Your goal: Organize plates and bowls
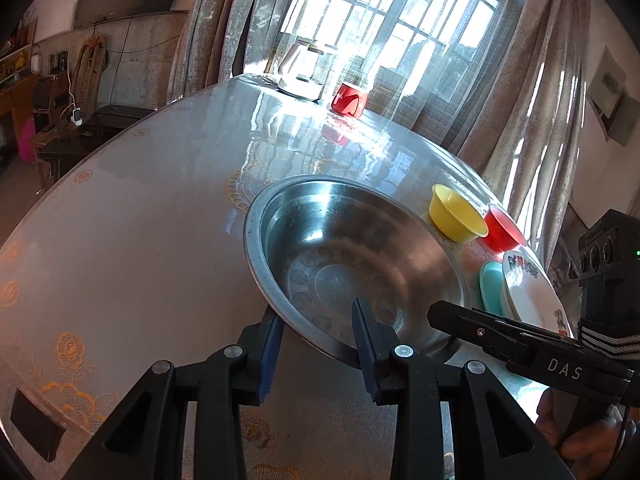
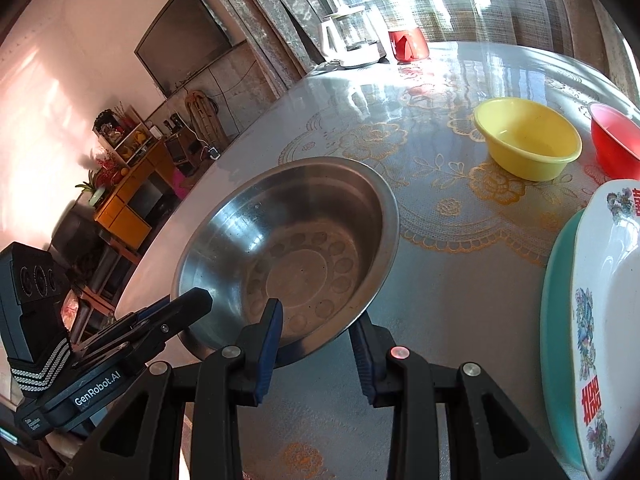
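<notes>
Basin (image 2: 288, 252) near the surface's (image 2: 460, 280) front edge; two bowls (image 2: 528, 138) (image 2: 614, 140) behind it toward the right edge; stacked plates (image 2: 608, 320) at the right edge; kettle (image 2: 352, 36) and cup (image 2: 408, 42) at the far edge.

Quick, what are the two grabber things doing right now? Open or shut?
Left hand-held gripper: open, fingers straddling the steel bowl's near rim, not clamped.
Right hand-held gripper: open, also straddling that bowl's rim.

Empty steel basin (image 1: 352, 256) sat at table's near edge; yellow bowl (image 1: 456, 216), red bowl (image 1: 504, 228) beyond; floral plate (image 2: 608, 320) atop teal plate (image 2: 558, 304), right edge.
</notes>
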